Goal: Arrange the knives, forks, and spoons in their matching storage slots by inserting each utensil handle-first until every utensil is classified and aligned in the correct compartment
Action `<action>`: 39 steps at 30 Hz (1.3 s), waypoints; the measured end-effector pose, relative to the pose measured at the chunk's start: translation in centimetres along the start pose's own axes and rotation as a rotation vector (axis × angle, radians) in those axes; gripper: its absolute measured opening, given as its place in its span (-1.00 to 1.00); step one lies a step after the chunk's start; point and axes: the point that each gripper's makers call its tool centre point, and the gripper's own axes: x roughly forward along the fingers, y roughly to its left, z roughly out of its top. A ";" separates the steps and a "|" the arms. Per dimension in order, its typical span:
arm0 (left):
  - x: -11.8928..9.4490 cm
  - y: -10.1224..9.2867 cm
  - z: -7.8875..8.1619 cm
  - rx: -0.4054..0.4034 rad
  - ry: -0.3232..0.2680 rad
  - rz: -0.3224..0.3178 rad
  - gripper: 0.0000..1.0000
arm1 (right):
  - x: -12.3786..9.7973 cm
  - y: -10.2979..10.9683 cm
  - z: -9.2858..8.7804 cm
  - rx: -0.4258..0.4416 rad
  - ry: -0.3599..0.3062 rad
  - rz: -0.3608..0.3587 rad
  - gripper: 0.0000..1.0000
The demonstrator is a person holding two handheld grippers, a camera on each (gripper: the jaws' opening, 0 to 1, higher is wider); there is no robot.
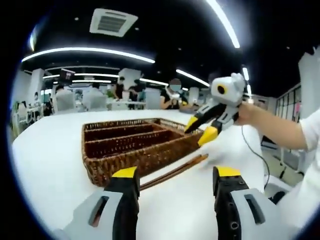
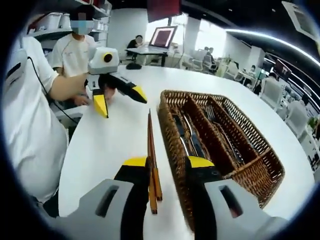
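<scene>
Basically, white table [image 2: 115, 145] carries the wicker tray [image 2: 260, 172]; cutlery [image 2: 187, 135] already lies in its slots. Chopsticks [image 2: 151, 155] sit just beside the tray wall, probably next to go in. Right gripper [image 2: 167, 165] straddles them, jaws apart, nothing clamped. Left gripper [image 1: 175, 175] hovers with jaws spread, empty.

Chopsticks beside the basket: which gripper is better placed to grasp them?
Probably right: the chopsticks run between the open jaws of the right gripper; the left gripper hangs off to one side.
</scene>
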 end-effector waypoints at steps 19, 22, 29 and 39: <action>-1.9 -3.9 -1.4 -0.083 -0.089 -0.012 0.48 | -0.5 5.0 -0.4 -0.089 -0.055 0.042 -0.53; -2.0 -4.2 -1.6 -0.087 -0.094 -0.010 0.48 | -0.3 5.9 -0.8 -0.099 -0.046 0.060 -0.58; -2.5 -5.6 -2.1 -0.098 -0.111 -0.023 0.48 | 0.4 7.7 -1.9 -0.143 0.017 0.105 -0.62; -2.8 -6.3 -2.6 -0.109 -0.130 -0.040 0.45 | 0.9 8.5 -4.1 -0.139 0.163 0.133 -0.65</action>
